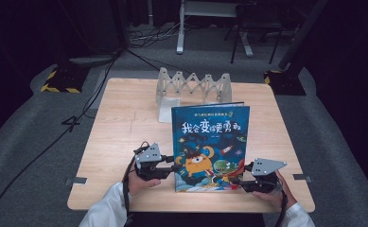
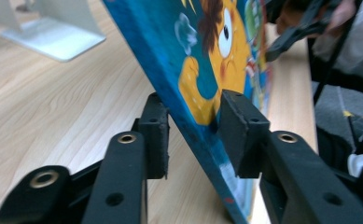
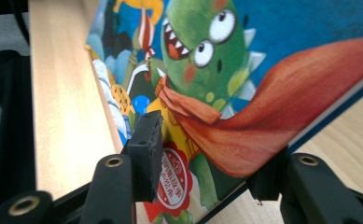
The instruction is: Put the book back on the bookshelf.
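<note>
Two tongs hold the upright book on the counter: left tongs at 9 o'clock, right tongs at 3; each far pad is hidden behind the cover

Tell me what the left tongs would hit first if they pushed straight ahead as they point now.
The book: its edge already sits between the left tongs, so its cover and spine edge block the way at once. The right tongs lie far beyond it.

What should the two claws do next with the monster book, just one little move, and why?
Probably lift the book a little and carry it toward the white zigzag rack behind it. The left claw and the right claw each grip a lower side edge, the book is tilted up off the table, and the rack looks empty.
</note>
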Action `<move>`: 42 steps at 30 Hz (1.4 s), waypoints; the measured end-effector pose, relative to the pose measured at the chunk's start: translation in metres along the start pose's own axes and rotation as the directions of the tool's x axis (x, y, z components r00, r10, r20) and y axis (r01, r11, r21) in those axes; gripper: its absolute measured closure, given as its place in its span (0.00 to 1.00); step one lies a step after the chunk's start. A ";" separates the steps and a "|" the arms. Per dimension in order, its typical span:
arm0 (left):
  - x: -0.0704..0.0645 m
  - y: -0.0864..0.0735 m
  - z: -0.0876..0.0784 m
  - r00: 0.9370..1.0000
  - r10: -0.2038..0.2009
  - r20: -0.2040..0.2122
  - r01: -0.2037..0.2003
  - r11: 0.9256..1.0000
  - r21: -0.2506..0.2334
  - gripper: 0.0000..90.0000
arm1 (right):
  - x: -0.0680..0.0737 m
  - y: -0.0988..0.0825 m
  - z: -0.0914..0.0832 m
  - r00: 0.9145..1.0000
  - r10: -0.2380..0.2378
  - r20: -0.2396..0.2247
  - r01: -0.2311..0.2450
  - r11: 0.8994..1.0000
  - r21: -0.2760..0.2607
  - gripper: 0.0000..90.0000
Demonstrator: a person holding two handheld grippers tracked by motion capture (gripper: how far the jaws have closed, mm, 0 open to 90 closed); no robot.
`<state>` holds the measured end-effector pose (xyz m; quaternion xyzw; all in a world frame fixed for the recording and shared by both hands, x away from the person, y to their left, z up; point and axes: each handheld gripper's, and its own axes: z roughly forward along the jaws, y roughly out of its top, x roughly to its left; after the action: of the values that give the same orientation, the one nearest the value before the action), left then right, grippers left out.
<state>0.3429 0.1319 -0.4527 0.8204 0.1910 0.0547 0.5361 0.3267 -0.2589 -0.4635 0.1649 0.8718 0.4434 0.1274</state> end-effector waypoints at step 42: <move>-0.031 0.028 0.010 0.986 0.162 0.043 -0.157 0.983 -0.095 0.92 | -0.028 -0.005 -0.022 0.965 0.163 0.207 -0.141 0.983 -0.115 0.58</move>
<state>0.3249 0.1019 -0.4277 0.8090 0.1083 0.0852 0.5715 0.3433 -0.2888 -0.4533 0.2721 0.8145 0.4740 0.1948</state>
